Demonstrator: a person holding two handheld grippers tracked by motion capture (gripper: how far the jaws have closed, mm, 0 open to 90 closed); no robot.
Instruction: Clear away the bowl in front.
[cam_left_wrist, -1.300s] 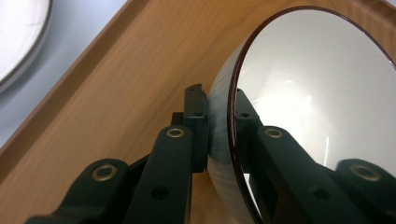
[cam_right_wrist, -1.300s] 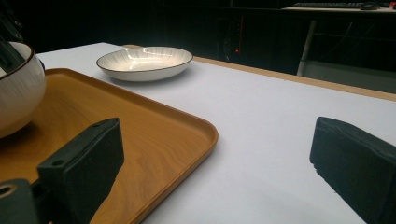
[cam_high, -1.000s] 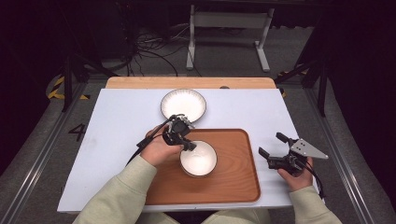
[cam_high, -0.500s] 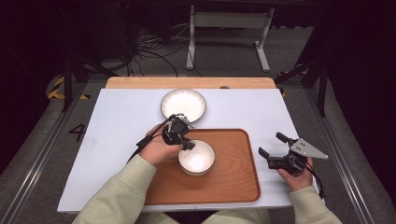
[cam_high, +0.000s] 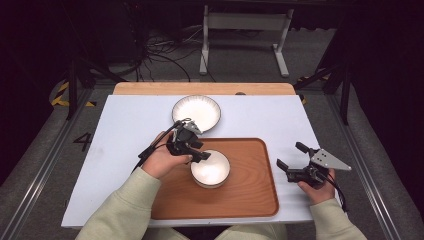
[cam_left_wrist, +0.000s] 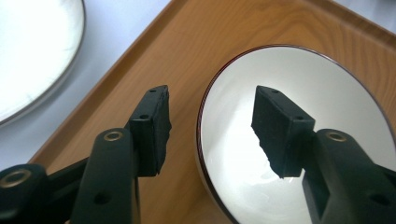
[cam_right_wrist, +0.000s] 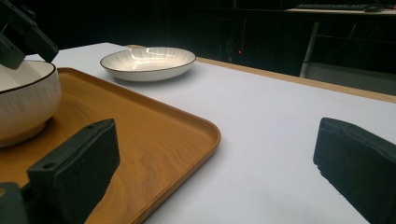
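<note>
A white table (cam_high: 115, 150) is seen from the high view, with a wooden tray (cam_high: 250, 195) laid on its near half. A shallow white plate (cam_high: 196, 111) with a dark rim is set on the table just beyond the tray's far edge, apart from it. A white bowl (cam_high: 210, 168) with a thin dark rim is stood upright on the left part of the tray.

The left gripper (cam_high: 196, 151) is held at the bowl's left rim. In the left gripper view its jaws have just been opening and are parted about halfway: one pad is held outside the rim over the tray, the other inside over the bowl's white inner wall, so the rim lies between them with gaps on both sides. The bowl is not gripped.

The right gripper (cam_high: 291, 156) is held over the table just right of the tray, well apart from the bowl. Its jaws are spread wide, and nothing is held between them.
</note>
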